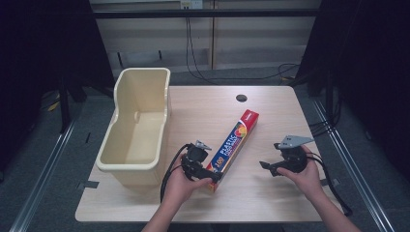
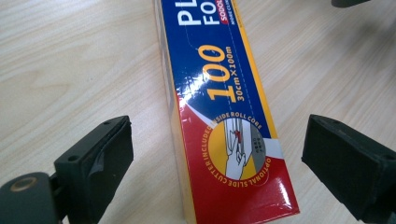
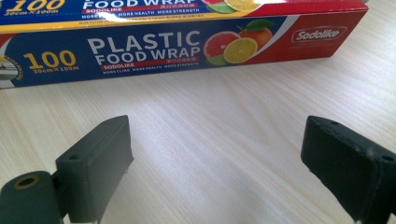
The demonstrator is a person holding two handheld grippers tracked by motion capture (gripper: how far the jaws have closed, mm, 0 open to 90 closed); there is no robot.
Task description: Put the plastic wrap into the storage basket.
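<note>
Since the plastic food wrap box [image 2: 224, 116] looks light, stiff and glossy-slick, the released left gripper [image 2: 215, 158], jaws straddling its near end, should pinch the long sides there, right gripper [image 3: 215, 154] released beside it.

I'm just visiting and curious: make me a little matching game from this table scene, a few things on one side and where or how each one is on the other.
Things:
1. food wrap box
2. cream tub
3. left gripper
4. right gripper

Places or states:
A. stands on the table's left side, nothing showing inside
B. jaws open over bare wood, facing the long side of the carton
C. lies slantwise in the middle of the table
D. jaws open on either side of the near end of the carton, pads apart from it

Pairs: 1-C, 2-A, 3-D, 4-B
</note>
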